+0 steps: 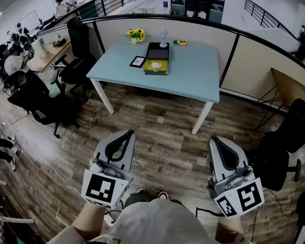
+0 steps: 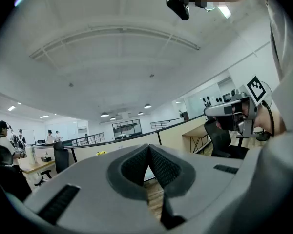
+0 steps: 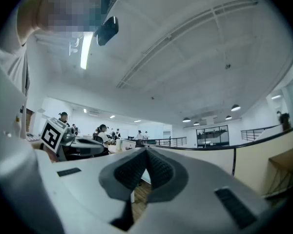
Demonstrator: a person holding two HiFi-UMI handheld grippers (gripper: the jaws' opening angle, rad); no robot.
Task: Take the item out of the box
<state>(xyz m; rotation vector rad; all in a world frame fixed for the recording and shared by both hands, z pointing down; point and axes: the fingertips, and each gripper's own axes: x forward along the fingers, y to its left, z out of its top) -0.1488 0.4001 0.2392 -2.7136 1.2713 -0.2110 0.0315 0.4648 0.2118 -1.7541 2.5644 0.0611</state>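
Observation:
An open black box (image 1: pixel 156 59) lies on the light blue table (image 1: pixel 193 72) far ahead, with a yellow and white item (image 1: pixel 156 65) inside it. My left gripper (image 1: pixel 125 134) is held low over the wooden floor, well short of the table, its jaws shut with nothing between them. My right gripper (image 1: pixel 216 141) hangs beside it at the same height, also shut and empty. In the left gripper view the closed tips (image 2: pixel 149 149) point up toward the ceiling; the right gripper view shows the same for its tips (image 3: pixel 146 152).
On the table stand a small black tablet (image 1: pixel 138 61), yellow flowers (image 1: pixel 135 34), a white figure (image 1: pixel 163 37) and a tape roll (image 1: pixel 182 42). Black office chairs (image 1: pixel 80 60) sit left, another (image 1: pixel 290 136) right. A partition wall (image 1: pixel 193 34) backs the table.

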